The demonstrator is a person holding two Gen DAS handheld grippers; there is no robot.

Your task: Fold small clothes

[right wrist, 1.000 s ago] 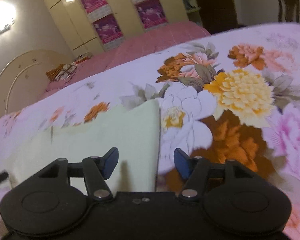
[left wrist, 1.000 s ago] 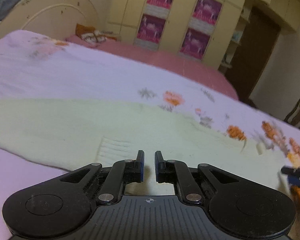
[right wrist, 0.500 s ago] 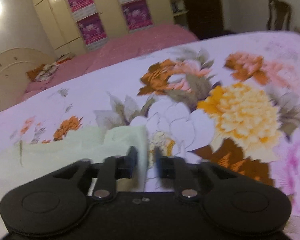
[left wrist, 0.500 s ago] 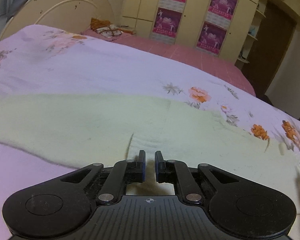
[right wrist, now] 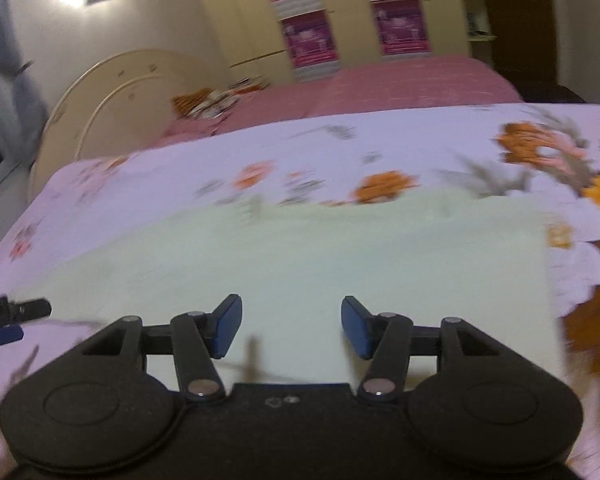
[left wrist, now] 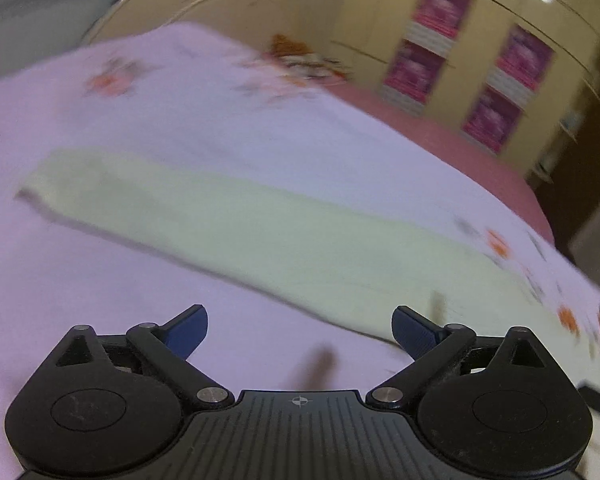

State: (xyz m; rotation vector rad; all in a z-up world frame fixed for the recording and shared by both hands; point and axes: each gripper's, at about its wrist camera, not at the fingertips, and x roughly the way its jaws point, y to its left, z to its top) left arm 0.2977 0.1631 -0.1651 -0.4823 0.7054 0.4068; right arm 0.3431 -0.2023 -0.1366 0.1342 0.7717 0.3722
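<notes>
item: pale green garment, small, knit-looking, lying flat on a floral bedsheet; in the left wrist view it runs as a long band from 9 o'clock across to 4 o'clock, its near edge just ahead of the fingertips; in the right wrist view it fills the centre of the frame, with a straight side edge at 3 o'clock beside the large orange blooms. condition: appears already doubled into a flat oblong, though blur hides the layers and any seams. left gripper: jaws spread wide, nothing between them, poised over bare sheet just short of the cloth's near edge. right gripper: jaws likewise spread, empty, hovering directly above the cloth. handling, as a judgement: light, soft and limp; it will sag and drape from any single hold, will not keep its shape if lifted by the middle, and may drag or bunch on the sheet; not fragile, not slippery. recommended hold: pinch at the corners or along one short edge, one claw at each end, taking all layers together so the fold stays square. surroundings: pink bed cover at 12 o'clock, cream headboard at 10 o'clock, wardrobe with magenta posters beyond.
</notes>
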